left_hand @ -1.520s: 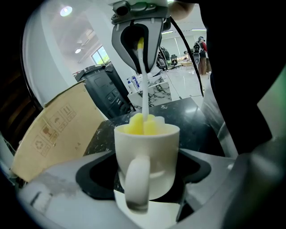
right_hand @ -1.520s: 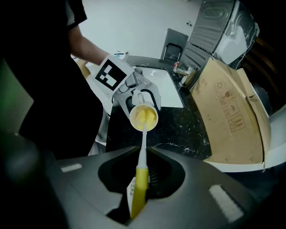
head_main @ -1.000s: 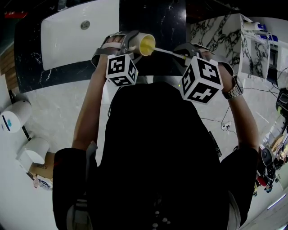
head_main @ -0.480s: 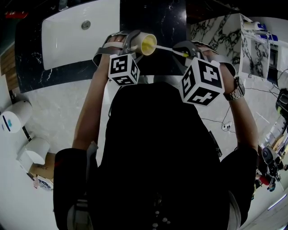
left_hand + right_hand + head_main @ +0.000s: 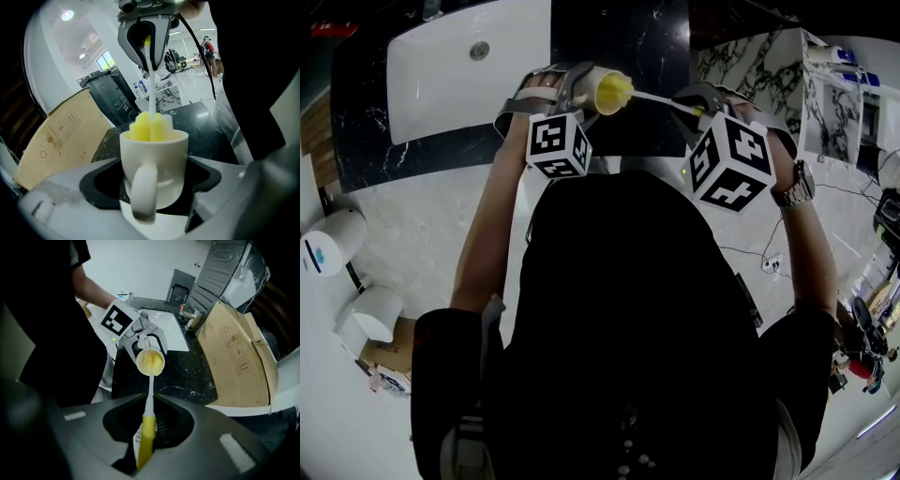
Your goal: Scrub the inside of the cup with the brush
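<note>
My left gripper [image 5: 574, 87] [image 5: 154, 187] is shut on a white cup [image 5: 592, 86] [image 5: 154, 159] [image 5: 149, 361], held on its side above the black counter with its mouth toward the right. My right gripper [image 5: 696, 105] [image 5: 146, 427] is shut on the yellow handle of a brush [image 5: 146, 437]. Its thin white stem [image 5: 661, 101] [image 5: 151, 89] runs across to the cup. The yellow sponge head [image 5: 617, 91] [image 5: 150, 127] sits at the cup's mouth, partly sticking out past the rim.
A white sink basin [image 5: 450, 75] [image 5: 168, 331] with a drain lies in the black marble counter [image 5: 619, 37] to the left. A cardboard box [image 5: 234, 362] [image 5: 61, 136] stands by the counter. A white bin [image 5: 333, 244] sits on the floor at left.
The right gripper has pulled slightly to the right, and the yellow sponge head has slid outward from deep in the cup to its rim. The cup has barely moved.
</note>
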The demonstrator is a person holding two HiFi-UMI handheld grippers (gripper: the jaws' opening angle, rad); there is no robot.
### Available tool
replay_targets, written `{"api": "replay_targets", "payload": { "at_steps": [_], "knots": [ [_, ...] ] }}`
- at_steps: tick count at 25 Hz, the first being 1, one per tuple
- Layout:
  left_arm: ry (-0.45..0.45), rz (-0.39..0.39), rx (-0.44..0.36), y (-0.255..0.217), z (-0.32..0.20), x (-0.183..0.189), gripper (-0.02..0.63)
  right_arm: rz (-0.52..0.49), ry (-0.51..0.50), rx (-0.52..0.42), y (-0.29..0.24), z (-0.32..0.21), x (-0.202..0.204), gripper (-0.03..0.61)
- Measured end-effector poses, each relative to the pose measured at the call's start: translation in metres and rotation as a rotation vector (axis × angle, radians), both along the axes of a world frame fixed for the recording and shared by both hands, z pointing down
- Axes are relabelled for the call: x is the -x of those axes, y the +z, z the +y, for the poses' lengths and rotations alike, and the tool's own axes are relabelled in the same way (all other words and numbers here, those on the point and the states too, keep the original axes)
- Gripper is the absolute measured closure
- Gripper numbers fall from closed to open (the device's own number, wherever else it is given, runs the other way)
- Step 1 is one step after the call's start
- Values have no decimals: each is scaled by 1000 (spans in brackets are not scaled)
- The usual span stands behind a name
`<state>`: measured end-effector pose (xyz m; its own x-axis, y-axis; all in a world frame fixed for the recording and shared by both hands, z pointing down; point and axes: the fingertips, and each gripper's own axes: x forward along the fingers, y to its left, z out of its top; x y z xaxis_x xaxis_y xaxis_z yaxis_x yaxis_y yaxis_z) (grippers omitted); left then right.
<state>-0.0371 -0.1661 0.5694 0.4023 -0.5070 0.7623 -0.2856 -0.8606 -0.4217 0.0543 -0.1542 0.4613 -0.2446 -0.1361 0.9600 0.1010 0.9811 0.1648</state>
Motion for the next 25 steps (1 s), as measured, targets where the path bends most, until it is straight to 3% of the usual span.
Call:
{"api": "replay_targets", "payload": {
  "at_steps": [12,25],
  "knots": [
    [13,-19,-9,0,0,-3,190,-28,68,71,8,20,-4,538],
    [23,-33,-11,1,0,-4,189,-38,18,0,-12,15,11,538]
  ]
}}
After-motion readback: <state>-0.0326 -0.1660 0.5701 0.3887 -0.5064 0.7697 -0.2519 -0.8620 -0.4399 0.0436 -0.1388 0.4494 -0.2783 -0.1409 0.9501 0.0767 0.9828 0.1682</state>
